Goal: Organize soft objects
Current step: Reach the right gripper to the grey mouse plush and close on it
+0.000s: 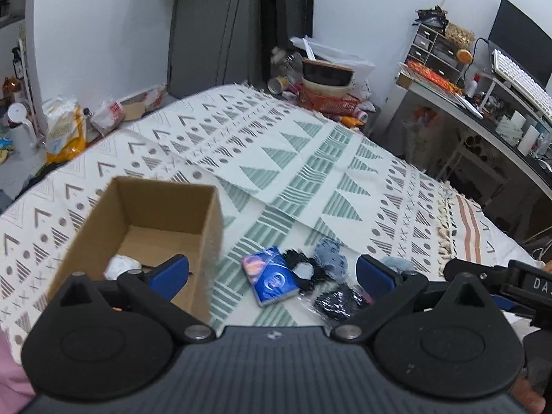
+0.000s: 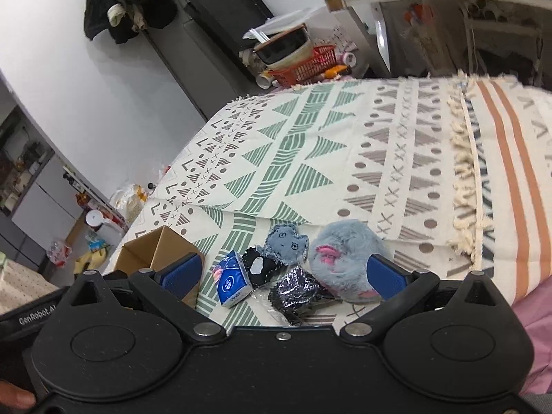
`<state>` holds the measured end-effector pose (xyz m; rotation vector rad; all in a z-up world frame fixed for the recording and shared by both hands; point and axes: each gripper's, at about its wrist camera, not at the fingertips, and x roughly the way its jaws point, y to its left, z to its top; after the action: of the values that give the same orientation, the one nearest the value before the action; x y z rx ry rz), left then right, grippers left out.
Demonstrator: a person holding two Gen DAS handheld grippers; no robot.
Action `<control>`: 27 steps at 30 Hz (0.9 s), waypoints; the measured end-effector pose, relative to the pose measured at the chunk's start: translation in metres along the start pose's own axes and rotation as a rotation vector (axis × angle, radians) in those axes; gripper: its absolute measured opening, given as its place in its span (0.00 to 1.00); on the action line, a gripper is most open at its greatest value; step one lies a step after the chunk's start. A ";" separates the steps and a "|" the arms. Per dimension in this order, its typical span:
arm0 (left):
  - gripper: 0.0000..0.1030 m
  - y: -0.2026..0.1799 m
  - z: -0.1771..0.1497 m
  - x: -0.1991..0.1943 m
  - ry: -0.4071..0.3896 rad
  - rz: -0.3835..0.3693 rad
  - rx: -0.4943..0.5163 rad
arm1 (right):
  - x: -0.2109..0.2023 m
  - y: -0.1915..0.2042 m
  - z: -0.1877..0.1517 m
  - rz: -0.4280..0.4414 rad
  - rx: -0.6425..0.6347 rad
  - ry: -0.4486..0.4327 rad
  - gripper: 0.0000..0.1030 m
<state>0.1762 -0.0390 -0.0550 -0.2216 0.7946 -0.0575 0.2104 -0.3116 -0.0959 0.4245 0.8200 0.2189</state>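
Note:
An open cardboard box (image 1: 151,227) stands on the patterned bedspread, with a white soft thing (image 1: 119,265) inside. Right of it lie a blue tissue pack (image 1: 272,277), a black scrunchie (image 1: 303,270), a grey-blue felt piece (image 1: 331,258) and a dark shiny packet (image 1: 336,300). My left gripper (image 1: 272,276) is open above the pack. In the right wrist view the tissue pack (image 2: 231,283), black scrunchie (image 2: 258,269), felt piece (image 2: 286,243), shiny packet (image 2: 296,291) and a fluffy grey-blue plush (image 2: 345,258) lie between the fingers of my open right gripper (image 2: 284,272). The box corner (image 2: 155,248) shows at left.
The bedspread (image 1: 293,158) stretches far beyond the items. A red basket (image 1: 327,101) with bowls and clutter sits past the bed's far edge. A desk (image 1: 483,110) with keyboard and monitor stands at right. Bags and bottles lie on the floor at left.

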 end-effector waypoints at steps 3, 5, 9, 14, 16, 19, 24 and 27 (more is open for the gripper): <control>1.00 -0.010 -0.004 0.010 0.034 -0.026 0.011 | 0.005 -0.008 0.000 0.025 0.026 0.012 1.00; 1.00 -0.017 -0.008 0.014 0.033 -0.015 0.037 | 0.008 -0.012 0.000 0.029 0.032 0.017 1.00; 1.00 -0.030 -0.010 0.023 0.039 -0.001 0.072 | 0.015 -0.019 0.000 0.043 0.056 0.032 1.00; 0.99 -0.050 -0.008 0.029 0.014 0.024 0.096 | 0.021 -0.038 0.003 0.018 0.119 0.037 1.00; 0.99 -0.058 -0.008 0.033 0.017 0.025 0.112 | 0.023 -0.045 0.003 0.022 0.144 0.035 1.00; 0.99 -0.067 -0.007 0.042 0.035 0.015 0.095 | 0.025 -0.053 0.002 0.025 0.172 0.043 0.99; 0.99 -0.081 -0.008 0.053 0.035 0.029 0.113 | 0.030 -0.068 0.001 0.043 0.240 0.061 0.91; 0.99 -0.085 -0.011 0.062 0.045 0.036 0.114 | 0.037 -0.076 0.000 0.063 0.281 0.080 0.87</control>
<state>0.2147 -0.1325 -0.0870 -0.0976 0.8377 -0.0737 0.2372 -0.3672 -0.1540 0.7096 0.9207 0.1798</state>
